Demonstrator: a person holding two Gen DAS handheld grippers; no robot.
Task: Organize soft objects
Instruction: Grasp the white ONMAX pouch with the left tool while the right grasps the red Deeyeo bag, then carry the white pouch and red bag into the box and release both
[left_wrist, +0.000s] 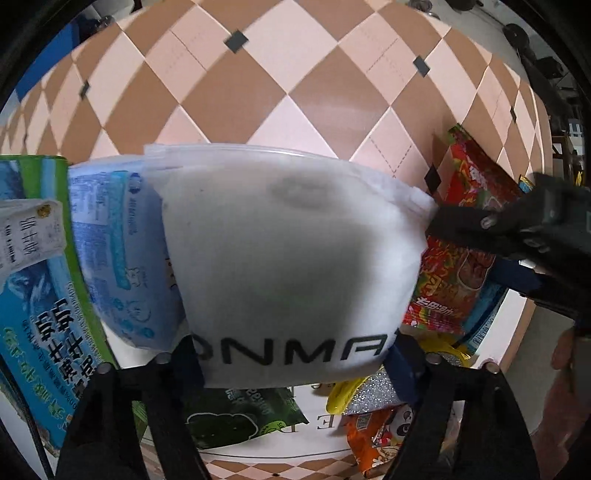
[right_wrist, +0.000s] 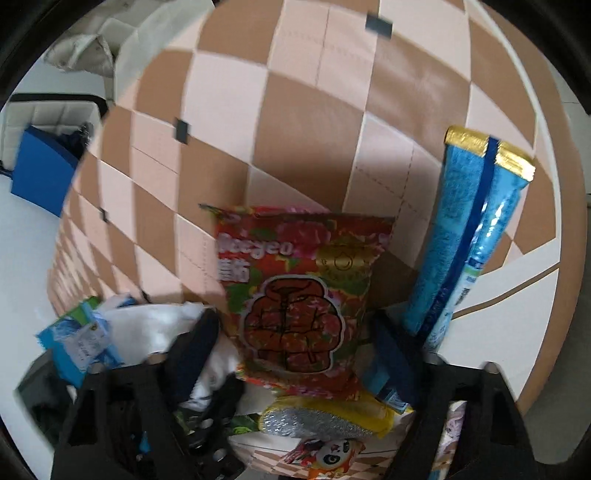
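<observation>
Going L to R in the left wrist view: far left there's a green/blue carton (left_wrist: 40, 295), stiff-looking, then a pale blue wipes pack (left_wrist: 122, 258) leaning on it, squishy and prob a bit heavy w/ liquid. Center is the frosted white pouch (left_wrist: 288, 258) w/ black lettering. The left gripper (left_wrist: 295, 358) has its jaws spread wide on either side of the pouch's bottom edge; can't tell if the pads actually touch it, so I wouldn't call it a pinch. The pouch looks light, floppy and slick, so imo grab it near the sealed edge or a corner, not the puffy middle, or it'll slide out.

The right gripper (left_wrist: 436, 221) comes in from the right at the pouch's top corner. Can't tell from here if it's clamped on that corner.

Right wrist view: jaws look spread, w/ the red snack bag (right_wrist: 299, 295) standing between them against the checkered backdrop (right_wrist: 295, 110). Crinkly, light, crushable, so go easy on it. Right of it is the tall blue pack (right_wrist: 469, 236) w/ a gold top, stiffer than the rest. Below sits a yellow/silver scrubber (right_wrist: 317, 421), springy.
</observation>
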